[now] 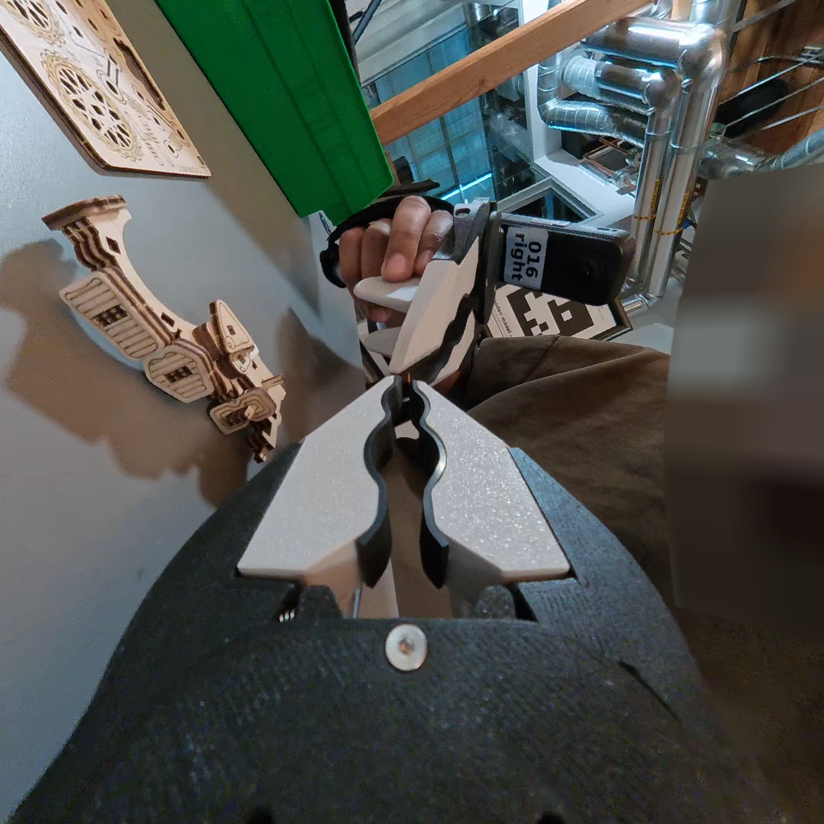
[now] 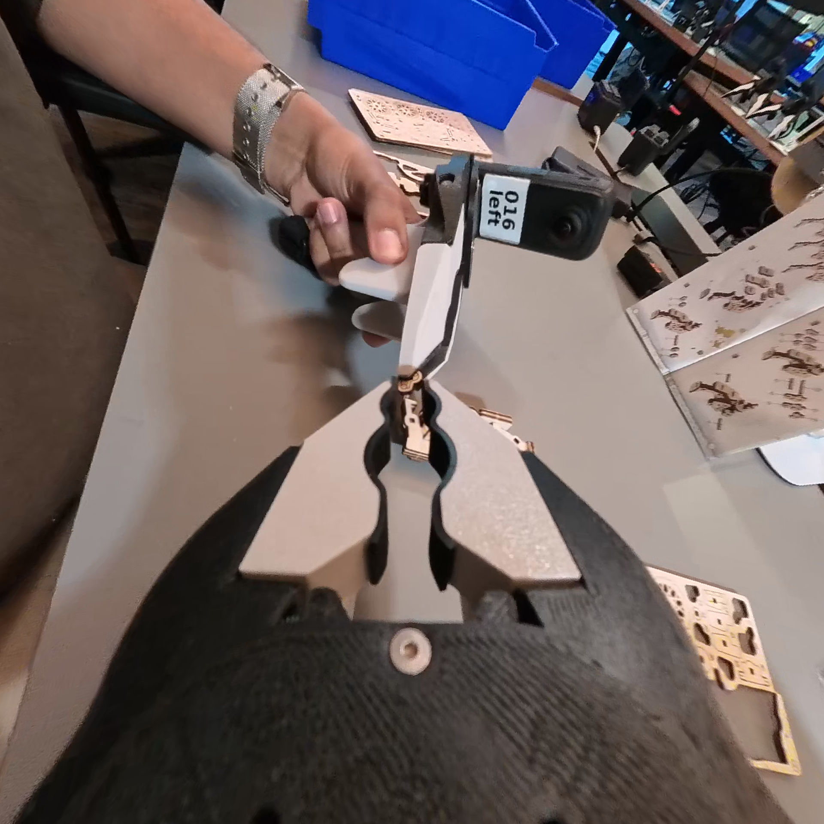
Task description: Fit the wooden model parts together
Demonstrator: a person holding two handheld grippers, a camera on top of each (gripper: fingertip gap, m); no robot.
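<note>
My two grippers meet tip to tip above the grey table point(image 2: 232, 356). Right gripper point(image 2: 412, 401): fingers closed on a small wooden model part point(image 2: 412, 428), a pale laser-cut piece standing upright between the pads, its dark-edged top poking out past the tips. Left gripper point(image 2: 423, 363) comes in from above in the right wrist view, its tips pinched together right at the top end of that same part; I can't tell whether it really grips the wood or just touches it. In the left wrist view my left gripper point(image 1: 403, 385) has its tips nearly together with only a sliver of something between them, too hidden to name, and the right gripper point(image 1: 417, 365) sits nose to nose with it.

A hand point(image 2: 339, 209) with a metal mesh watch band point(image 2: 258, 125) holds the left gripper's handle.

Partly built wooden model point(image 1: 178, 330), layered curved body with slatted panels, lies on the table to the left, well apart from the grippers. Uncut wooden parts sheet point(image 1: 102, 84) beyond it, beside a green bin point(image 1: 290, 98). Right view: blue bin point(image 2: 428, 49) at the far edge, another parts sheet point(image 2: 419, 120) just before it, a punched-out sheet point(image 2: 722, 646) near right, an instruction booklet point(image 2: 735, 352) propped at right.
</note>
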